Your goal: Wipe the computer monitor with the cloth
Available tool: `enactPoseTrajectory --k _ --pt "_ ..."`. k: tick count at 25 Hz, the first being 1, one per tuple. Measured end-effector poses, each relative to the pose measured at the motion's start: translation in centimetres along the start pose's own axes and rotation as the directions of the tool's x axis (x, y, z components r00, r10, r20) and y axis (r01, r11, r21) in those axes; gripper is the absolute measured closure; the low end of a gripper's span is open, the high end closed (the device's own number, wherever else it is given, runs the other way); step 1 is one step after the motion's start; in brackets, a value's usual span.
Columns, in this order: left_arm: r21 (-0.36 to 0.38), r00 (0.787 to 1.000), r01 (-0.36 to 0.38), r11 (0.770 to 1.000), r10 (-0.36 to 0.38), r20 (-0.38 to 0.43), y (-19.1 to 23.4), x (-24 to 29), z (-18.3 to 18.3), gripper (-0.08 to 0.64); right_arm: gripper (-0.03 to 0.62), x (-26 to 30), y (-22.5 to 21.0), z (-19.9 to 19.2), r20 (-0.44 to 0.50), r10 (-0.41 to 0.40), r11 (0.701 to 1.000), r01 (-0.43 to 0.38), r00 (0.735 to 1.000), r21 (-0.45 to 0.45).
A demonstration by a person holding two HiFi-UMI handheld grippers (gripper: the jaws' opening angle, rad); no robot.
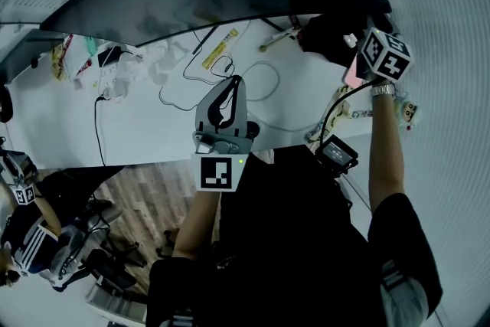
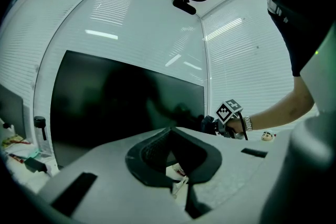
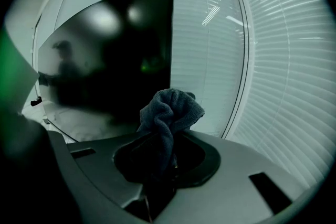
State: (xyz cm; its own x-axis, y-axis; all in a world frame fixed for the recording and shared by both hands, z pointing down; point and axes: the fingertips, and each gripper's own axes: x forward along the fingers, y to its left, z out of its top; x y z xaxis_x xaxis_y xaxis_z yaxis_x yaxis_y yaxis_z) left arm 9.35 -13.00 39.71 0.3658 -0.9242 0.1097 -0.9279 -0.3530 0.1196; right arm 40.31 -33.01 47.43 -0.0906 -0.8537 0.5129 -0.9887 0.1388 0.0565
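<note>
Beside the monitor's (image 3: 115, 44) right edge, centre frame, our right gripper (image 3: 167, 157) pinches the bunched cloth (image 3: 170, 107), while our left gripper (image 2: 170, 139) sits closed, empty.

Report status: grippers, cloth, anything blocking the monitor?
Right gripper shut on cloth, at monitor lower right corner, contact unclear. Left gripper shut, empty, over desk. Cables on desk below screen, nothing seen between cloth and screen.
</note>
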Motion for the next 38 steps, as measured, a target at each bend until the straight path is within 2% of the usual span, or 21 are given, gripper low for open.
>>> enactPoseTrajectory --k 20,26,38 --pt "0.011 0.997 -0.053 0.999 0.053 -0.047 0.1 -1.4 -2.3 0.552 0.532 4.5 0.0 -8.7 -0.182 0.001 1.000 0.000 0.983 0.010" --pt "0.009 0.998 -0.060 0.998 0.060 -0.037 0.0 -1.8 -2.2 0.552 0.532 4.9 0.0 -9.6 -0.189 -0.027 1.000 0.029 0.982 0.005" --pt "0.011 0.997 -0.062 0.998 0.062 -0.043 0.6 -3.4 -2.3 0.552 0.534 4.0 1.2 -9.1 -0.185 -0.046 0.999 0.050 0.982 0.018"
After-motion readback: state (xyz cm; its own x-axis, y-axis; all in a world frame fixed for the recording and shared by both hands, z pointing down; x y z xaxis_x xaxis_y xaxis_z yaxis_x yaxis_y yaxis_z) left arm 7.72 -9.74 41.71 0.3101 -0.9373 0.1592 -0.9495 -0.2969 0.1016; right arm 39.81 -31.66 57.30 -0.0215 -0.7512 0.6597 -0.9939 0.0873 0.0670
